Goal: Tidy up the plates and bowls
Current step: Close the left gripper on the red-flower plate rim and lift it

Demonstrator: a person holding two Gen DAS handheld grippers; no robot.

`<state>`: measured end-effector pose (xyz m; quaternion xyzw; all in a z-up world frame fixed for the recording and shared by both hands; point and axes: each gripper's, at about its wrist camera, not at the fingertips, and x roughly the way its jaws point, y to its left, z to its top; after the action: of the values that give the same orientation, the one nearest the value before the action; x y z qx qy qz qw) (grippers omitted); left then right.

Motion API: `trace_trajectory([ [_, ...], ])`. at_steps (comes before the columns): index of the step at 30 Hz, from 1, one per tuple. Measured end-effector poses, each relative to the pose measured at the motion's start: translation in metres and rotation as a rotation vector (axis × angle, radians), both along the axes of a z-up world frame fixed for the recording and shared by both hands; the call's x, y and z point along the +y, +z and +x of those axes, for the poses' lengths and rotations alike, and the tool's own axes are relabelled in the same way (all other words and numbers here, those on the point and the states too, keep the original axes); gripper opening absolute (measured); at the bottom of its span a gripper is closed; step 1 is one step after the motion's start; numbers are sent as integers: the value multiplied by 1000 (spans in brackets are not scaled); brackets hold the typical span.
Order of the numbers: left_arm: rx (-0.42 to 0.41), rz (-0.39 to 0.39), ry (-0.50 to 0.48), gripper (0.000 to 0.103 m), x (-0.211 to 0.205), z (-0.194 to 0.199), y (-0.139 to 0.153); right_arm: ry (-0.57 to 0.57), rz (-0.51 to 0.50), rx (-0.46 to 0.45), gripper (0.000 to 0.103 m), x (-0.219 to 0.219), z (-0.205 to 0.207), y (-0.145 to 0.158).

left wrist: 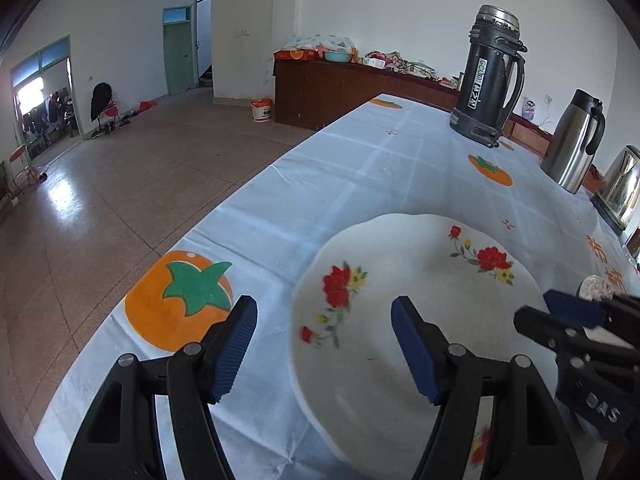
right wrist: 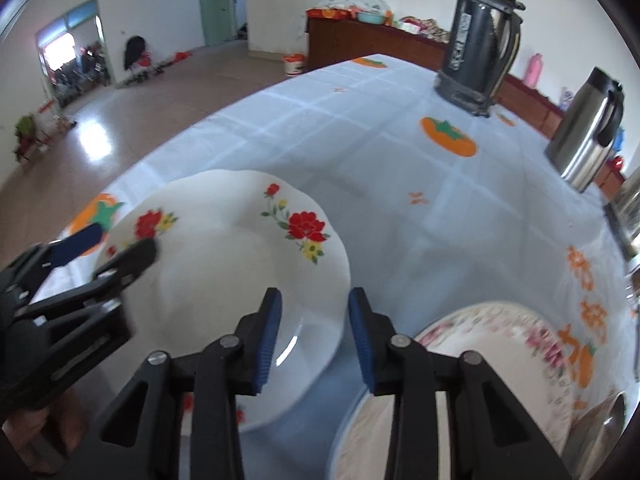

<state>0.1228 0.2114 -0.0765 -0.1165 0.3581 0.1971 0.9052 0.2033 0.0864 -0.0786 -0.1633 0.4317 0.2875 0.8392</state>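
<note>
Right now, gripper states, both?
Left gripper: open, straddling the plate rim, not pressing.
Right gripper: open, plate edge between its jaws, no visible grip.

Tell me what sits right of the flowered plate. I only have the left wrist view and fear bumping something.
Observer: A dish with pink flowers lies on the tablecloth, right of the red-flowered plate.
Operator: Do the two touch?
Observer: No, a strip of cloth shows between them.
Operator: Where do the right tongs stand?
Observer: The right tongs straddle the plate's right rim, one pad over the plate and one outside it, neither pressing on it.
</note>
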Motion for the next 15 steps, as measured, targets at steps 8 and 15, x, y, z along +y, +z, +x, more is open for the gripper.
trace_trajectory([
  [8, 30, -28, 32, 39, 12, -2, -6, -2, 71, -1, 23, -4, -19, -8],
  [15, 28, -26, 45, 34, 14, -4, -6, 5, 76, -84, 23, -4, -30, -10],
])
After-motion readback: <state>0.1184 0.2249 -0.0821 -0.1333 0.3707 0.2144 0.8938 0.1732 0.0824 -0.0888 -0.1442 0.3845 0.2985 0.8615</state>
